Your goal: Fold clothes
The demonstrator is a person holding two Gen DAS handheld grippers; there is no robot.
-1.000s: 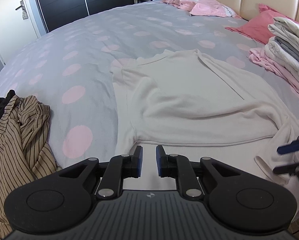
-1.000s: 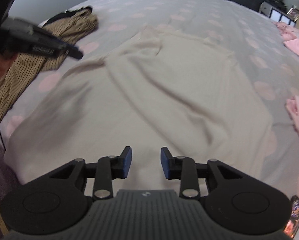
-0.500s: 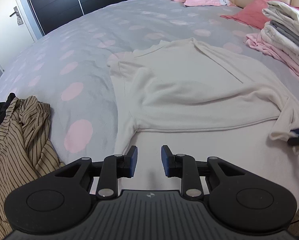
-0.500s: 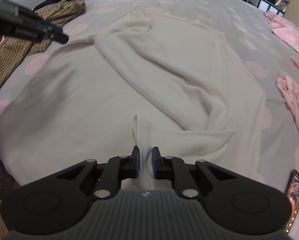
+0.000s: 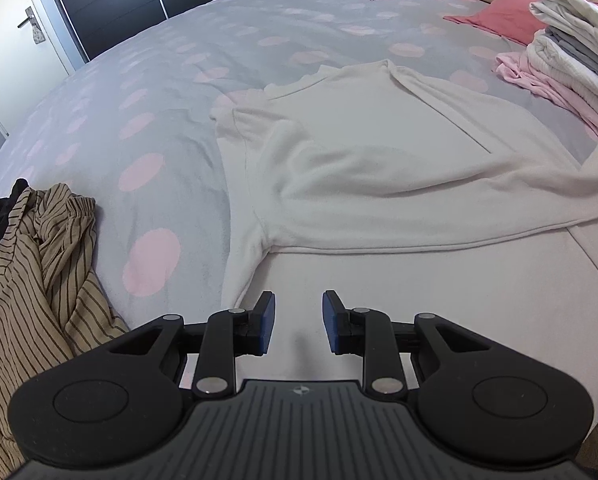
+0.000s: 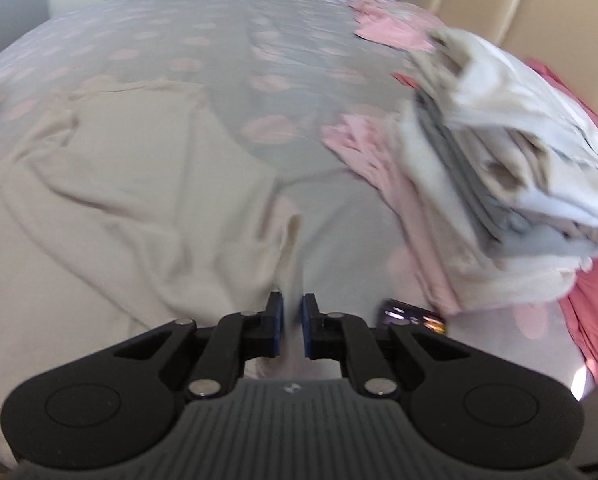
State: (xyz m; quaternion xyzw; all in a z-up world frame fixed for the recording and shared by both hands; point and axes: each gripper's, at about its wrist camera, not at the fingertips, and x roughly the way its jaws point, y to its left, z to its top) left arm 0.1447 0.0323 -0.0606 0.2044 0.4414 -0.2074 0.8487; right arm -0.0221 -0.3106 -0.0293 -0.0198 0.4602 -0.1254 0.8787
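Cream sweater [image 5: 379,168] spread flat across the dotted bedspread [image 5: 139,92], neck toward the far side, one sleeve folded over the body and its far end rising off the bed at the right edge of the left view. Pinched there, judging by the right view, between the closed-in jaws of the right gripper [image 6: 291,330], with a ridge of cream cloth running straight up into the narrow gap. Left gripper [image 5: 297,322] hovering over the near hem with jaws parted, holding nothing. Best done, probably, by carrying the sleeve end in a low arc across the chest and laying it square with the side seam, not dragging it, so that the body beneath does not ruck. Worth pressing the hem down with the left, or taking hold of the near corner, to keep the sweater from sliding. Soft knit, likely to stretch and sag if lifted high. Beyond: a stack of folded clothes [image 6: 511,160] close on the right, a phone [image 6: 415,316] just beside the right gripper, and a striped garment [image 5: 39,280] heaped to the left, well apart from the sweater.
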